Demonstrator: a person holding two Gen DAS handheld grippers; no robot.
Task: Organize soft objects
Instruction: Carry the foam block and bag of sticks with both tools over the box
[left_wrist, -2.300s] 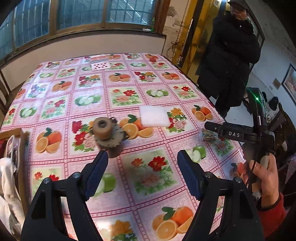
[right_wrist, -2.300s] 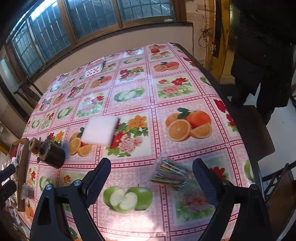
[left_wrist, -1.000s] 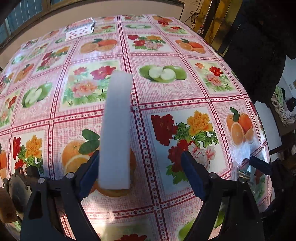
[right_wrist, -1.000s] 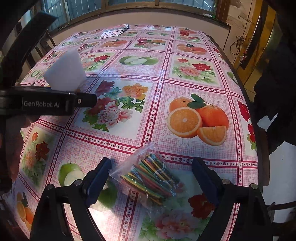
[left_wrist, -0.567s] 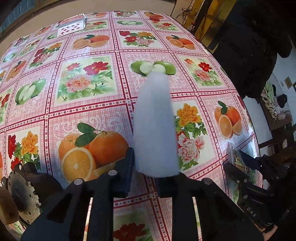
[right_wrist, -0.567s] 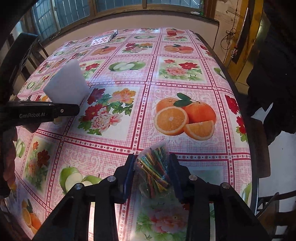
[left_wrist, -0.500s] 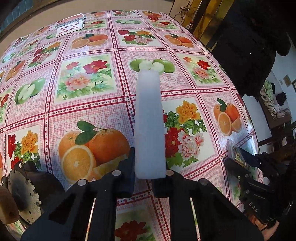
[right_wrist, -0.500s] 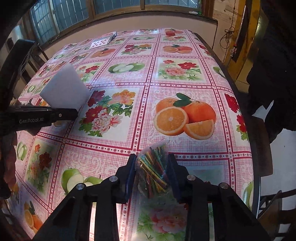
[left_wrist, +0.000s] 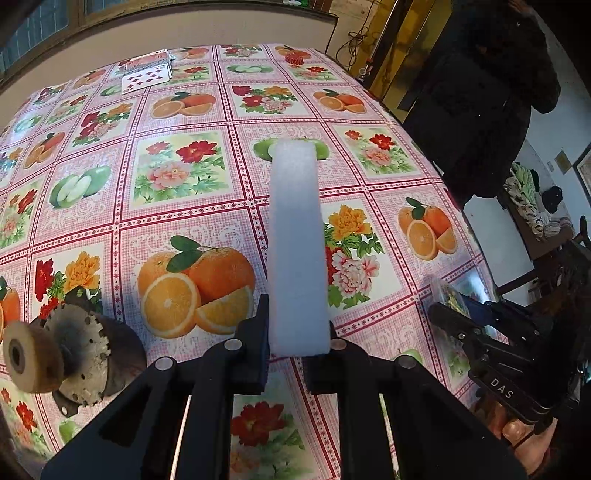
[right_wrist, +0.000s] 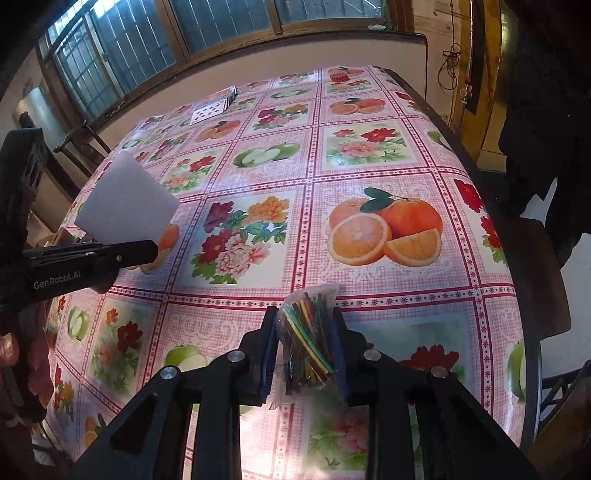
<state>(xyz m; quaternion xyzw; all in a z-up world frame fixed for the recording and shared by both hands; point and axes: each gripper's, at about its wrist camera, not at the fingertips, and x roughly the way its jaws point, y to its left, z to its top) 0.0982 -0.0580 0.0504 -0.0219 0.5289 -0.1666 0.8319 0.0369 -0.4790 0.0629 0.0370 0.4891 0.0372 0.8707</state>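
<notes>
We have both soft things in hand at once, one per side. Our left tongs (left_wrist: 298, 343) pinch the white sponge (left_wrist: 297, 243) by its near end, so the block stands on edge and reaches forward over the counter (left_wrist: 192, 177), clear of the oilcloth; gripping low on the narrow faces keeps most of it free to set down flat. Our right tongs (right_wrist: 306, 354) are pressed against the bag of coloured sticks (right_wrist: 308, 334), squeezing the loose plastic so the sticks bunch upright between the pads. We cannot tell whether the bag's lower end touches the counter. The rusty gear (left_wrist: 74, 360) sits to the left, apart from both, and we judge it no part of this job. Playing cards (left_wrist: 147, 72) lie at the far edge.
</notes>
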